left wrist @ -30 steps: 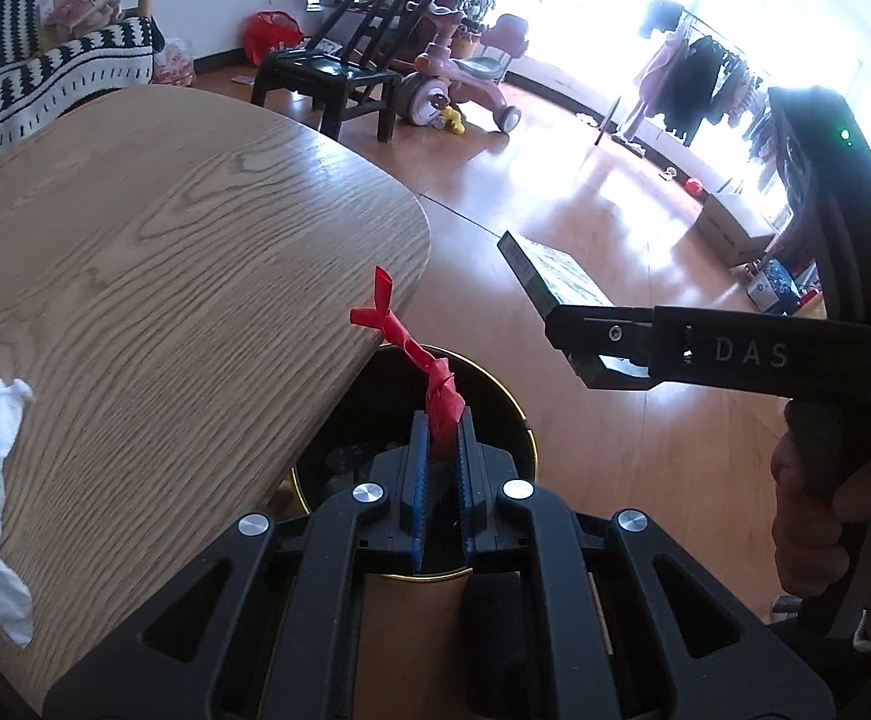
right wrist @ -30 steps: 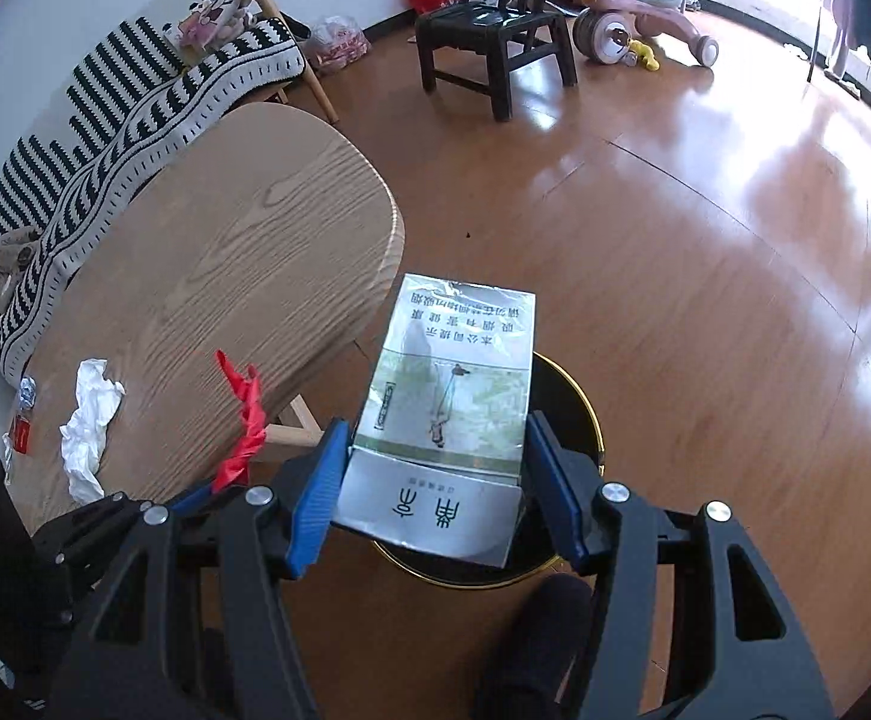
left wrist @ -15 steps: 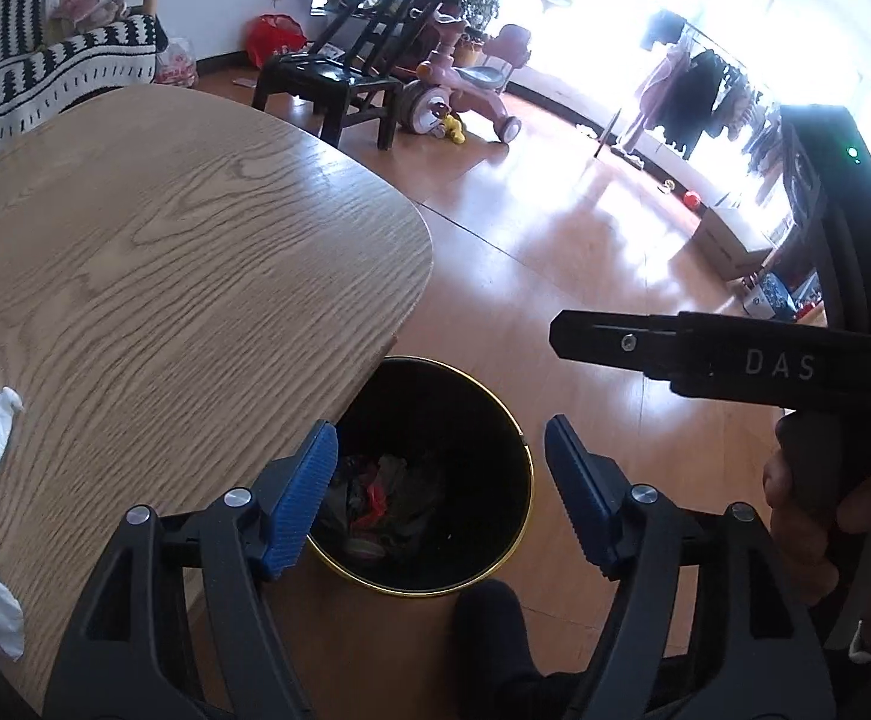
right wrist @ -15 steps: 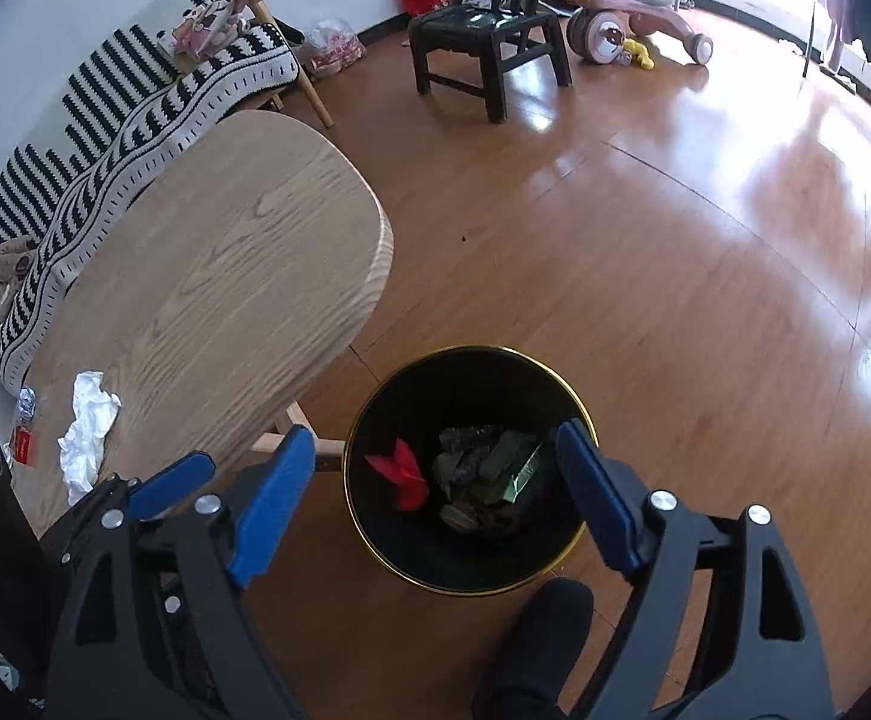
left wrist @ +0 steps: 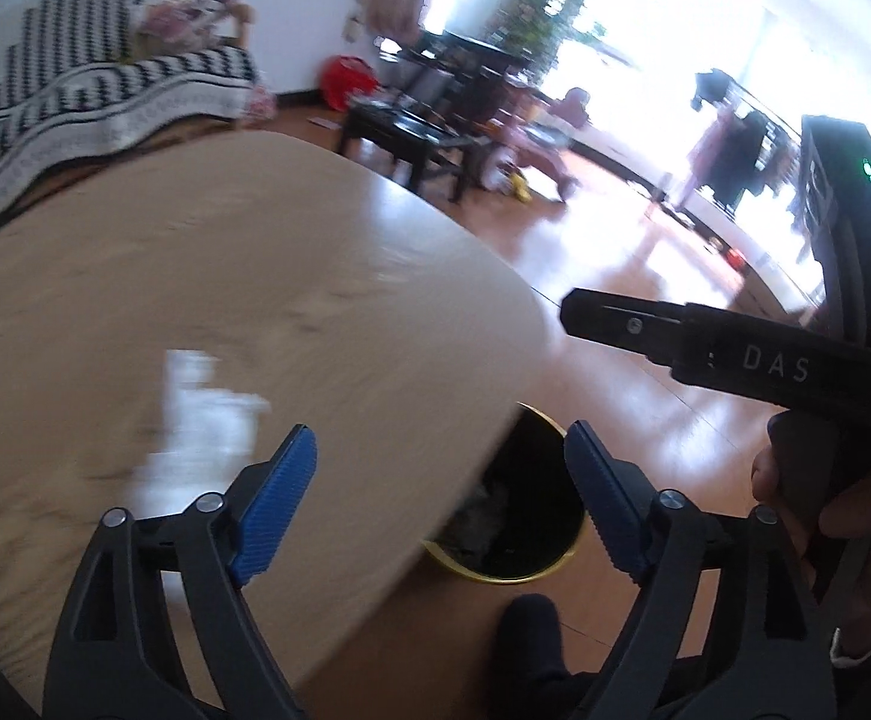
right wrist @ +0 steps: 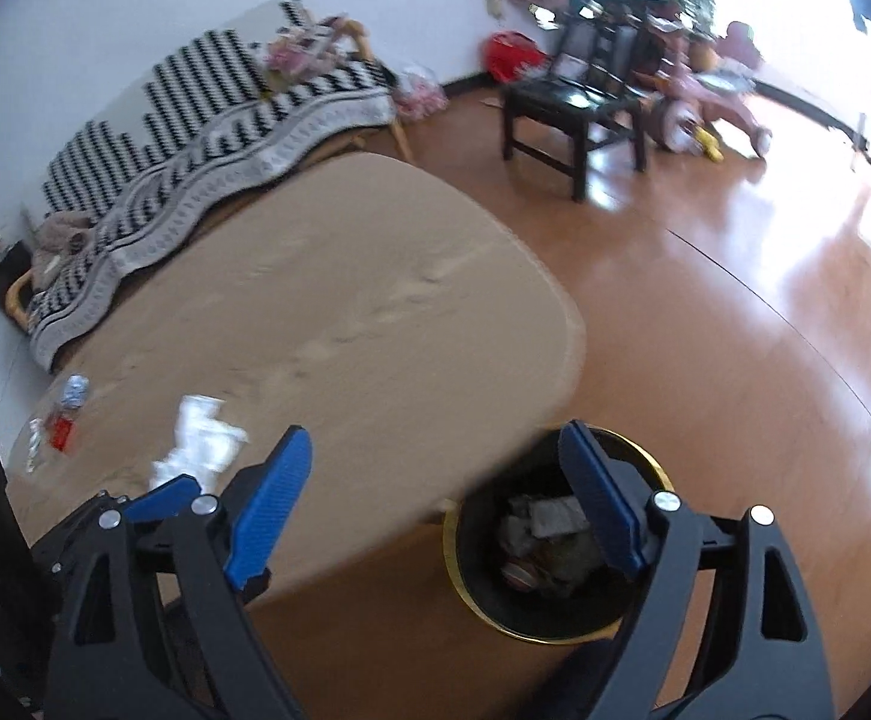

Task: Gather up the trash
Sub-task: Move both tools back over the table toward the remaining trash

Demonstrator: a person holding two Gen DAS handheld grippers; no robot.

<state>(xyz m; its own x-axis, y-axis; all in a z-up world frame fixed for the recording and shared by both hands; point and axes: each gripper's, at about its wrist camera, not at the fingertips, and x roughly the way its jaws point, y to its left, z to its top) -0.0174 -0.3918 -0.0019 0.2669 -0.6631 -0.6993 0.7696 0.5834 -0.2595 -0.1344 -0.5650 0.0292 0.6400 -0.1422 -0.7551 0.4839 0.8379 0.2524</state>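
Across the orange-brown wooden floor stands a rounded wooden table, blurred in both views. Behind it a black-and-white zigzag blanket drapes over a sofa against the white wall, and a black chair sits further back beside a pink ride-on toy.

At the table's near corner, down on the floor, is a black trash bin with a gold rim; part of it is tucked under the table edge in the left wrist view. Inside it lie crumpled papers and wrappers, too smeared to name one by one.

On the tabletop a crumpled white tissue rests near the edge closest to the cameras; the left wrist view shows it as a bright white smear just ahead of the left finger. Further left on the table lies a small crushed plastic bottle with a red label.

Both tools are released and carry nothing. The left gripper has its blue pads spread wide, over the table edge and the bin. The right gripper is likewise spread wide, one pad above the table, the other above the bin; from the left wrist view it shows side-on with a hand on its handle.
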